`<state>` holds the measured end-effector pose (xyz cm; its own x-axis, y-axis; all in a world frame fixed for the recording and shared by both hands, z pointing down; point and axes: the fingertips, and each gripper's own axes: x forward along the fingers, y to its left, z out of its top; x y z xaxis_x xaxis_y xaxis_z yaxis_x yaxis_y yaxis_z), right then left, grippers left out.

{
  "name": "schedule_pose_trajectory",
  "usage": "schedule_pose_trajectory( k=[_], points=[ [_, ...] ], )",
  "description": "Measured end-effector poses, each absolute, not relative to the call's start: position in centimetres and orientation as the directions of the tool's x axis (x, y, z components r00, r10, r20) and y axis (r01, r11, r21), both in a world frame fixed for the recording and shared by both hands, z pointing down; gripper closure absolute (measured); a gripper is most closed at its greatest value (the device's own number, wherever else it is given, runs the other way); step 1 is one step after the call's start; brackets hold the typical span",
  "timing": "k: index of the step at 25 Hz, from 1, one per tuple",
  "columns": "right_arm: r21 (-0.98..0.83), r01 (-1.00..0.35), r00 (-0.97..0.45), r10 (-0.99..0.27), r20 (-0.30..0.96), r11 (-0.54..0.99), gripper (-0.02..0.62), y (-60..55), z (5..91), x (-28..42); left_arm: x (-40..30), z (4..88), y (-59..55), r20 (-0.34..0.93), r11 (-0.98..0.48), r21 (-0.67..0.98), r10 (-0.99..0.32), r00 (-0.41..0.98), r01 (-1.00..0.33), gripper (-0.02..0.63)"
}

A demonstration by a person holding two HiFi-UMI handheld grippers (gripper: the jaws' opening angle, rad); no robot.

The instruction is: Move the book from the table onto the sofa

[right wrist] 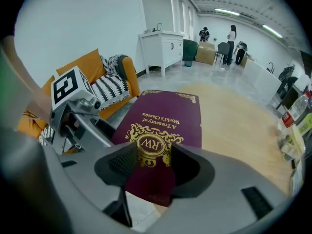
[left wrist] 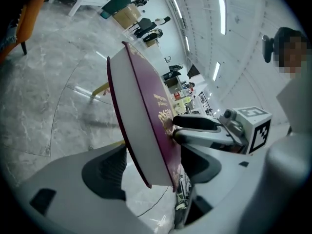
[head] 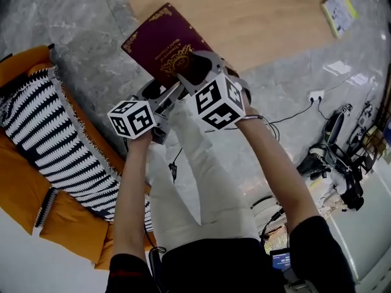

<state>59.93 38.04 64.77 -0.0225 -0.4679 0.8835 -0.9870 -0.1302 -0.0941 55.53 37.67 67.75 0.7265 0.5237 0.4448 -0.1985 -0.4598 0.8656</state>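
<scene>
Maroon book [left wrist: 146, 116] sits edge-on between the parted left tongs [left wrist: 151, 167]

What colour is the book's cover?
The book has a deep maroon cover with gold emblem and lettering, clearest in the right gripper view.

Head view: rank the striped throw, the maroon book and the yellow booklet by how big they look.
1. striped throw
2. maroon book
3. yellow booklet; it lies farther from the camera, so its true size is unsure.
</scene>
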Motion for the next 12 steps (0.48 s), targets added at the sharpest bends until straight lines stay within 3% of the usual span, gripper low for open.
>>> schedule_pose_trajectory(
  k=[12],
  points=[
    [-0.167,-0.967,-0.055,-0.484,0.874,-0.191,0.383,38.0,64.5,60.4,55.9,68.4,39.2,0.409,-0.453,0.881,0.582,0.703,-0.137,0.258]
  ],
)
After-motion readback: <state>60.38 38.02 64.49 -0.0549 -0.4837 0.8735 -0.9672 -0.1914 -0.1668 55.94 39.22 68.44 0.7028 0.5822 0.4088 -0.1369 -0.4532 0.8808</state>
